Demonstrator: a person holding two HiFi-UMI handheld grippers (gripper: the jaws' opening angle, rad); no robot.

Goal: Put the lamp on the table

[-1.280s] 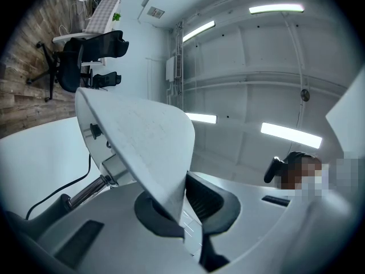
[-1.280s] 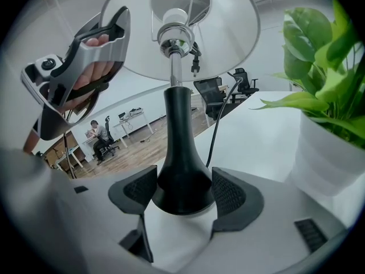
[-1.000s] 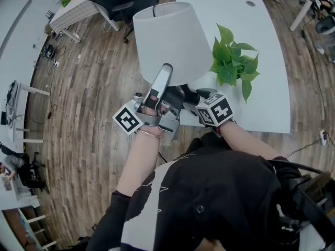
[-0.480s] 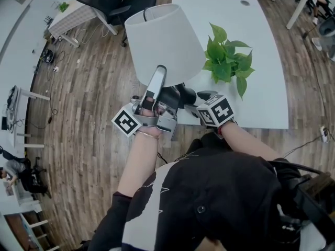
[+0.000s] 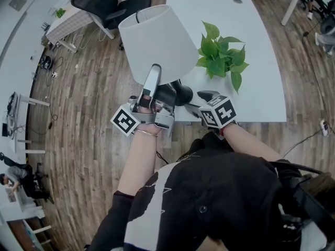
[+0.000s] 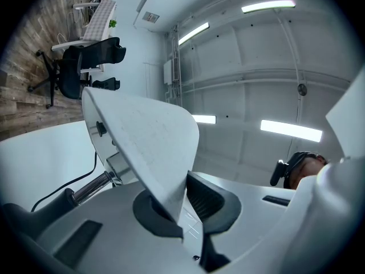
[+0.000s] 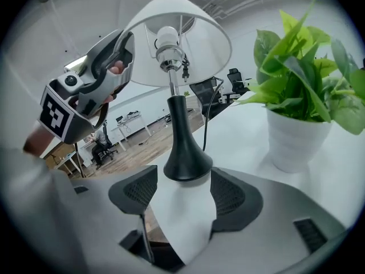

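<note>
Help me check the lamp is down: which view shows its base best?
The right gripper view: the black base stands whole on the table corner. The head view shows it partly under the shade; the left gripper view, only a dark sliver.

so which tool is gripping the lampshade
The left tool: its jaws are shut on the edge of the lampshade. The right tool has its jaws apart at the lamp's black base.
</note>
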